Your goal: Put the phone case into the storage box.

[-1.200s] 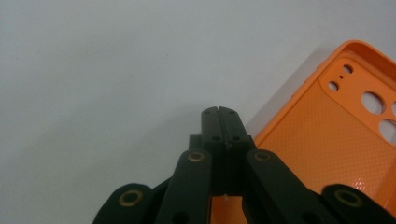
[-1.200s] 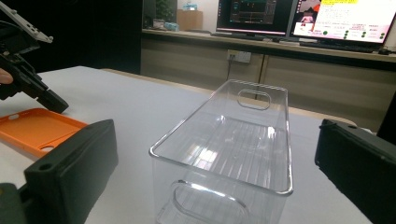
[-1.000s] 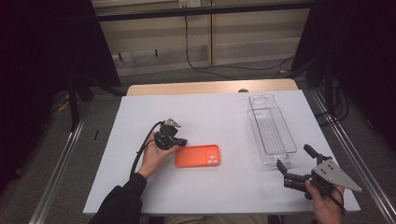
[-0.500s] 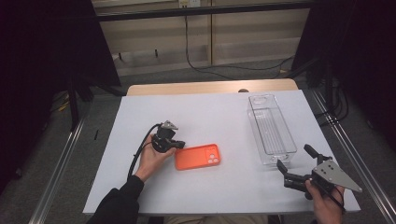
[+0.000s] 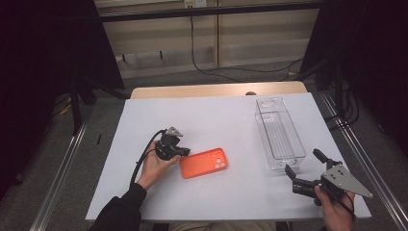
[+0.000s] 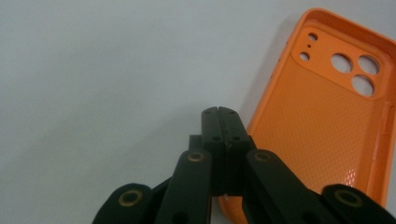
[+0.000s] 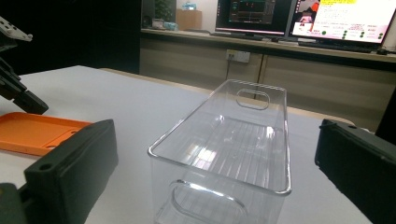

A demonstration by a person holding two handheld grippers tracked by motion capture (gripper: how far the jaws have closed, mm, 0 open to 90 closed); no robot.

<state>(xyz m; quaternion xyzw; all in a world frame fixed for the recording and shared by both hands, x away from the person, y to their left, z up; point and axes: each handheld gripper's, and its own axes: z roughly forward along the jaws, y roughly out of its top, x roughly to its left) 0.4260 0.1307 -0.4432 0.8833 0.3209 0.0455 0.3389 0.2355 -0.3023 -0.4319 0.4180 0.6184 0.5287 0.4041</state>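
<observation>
An orange phone case (image 5: 204,162) lies inner side up on the white table (image 5: 216,120), camera cutouts toward the right. My left gripper (image 5: 185,153) is shut with nothing between its jaws, its tips right beside the case's left edge. In the left gripper view the closed tips (image 6: 218,112) sit against the long edge of the case (image 6: 322,121); I cannot tell if they touch. My right gripper (image 5: 304,161) stands open at the near right, pointing at the near end of a clear plastic bin (image 5: 279,132). The bin (image 7: 224,149) is empty.
The bin runs lengthwise along the table's right side. A wooden strip (image 5: 216,90) borders the far edge, with cables on the floor behind it. Metal rails (image 5: 62,168) flank the table. Monitors (image 7: 299,16) glow on a counter in the right gripper view.
My left gripper has edged slightly toward the near left, staying at the case's edge. The case, the bin and the right gripper are where they were.
</observation>
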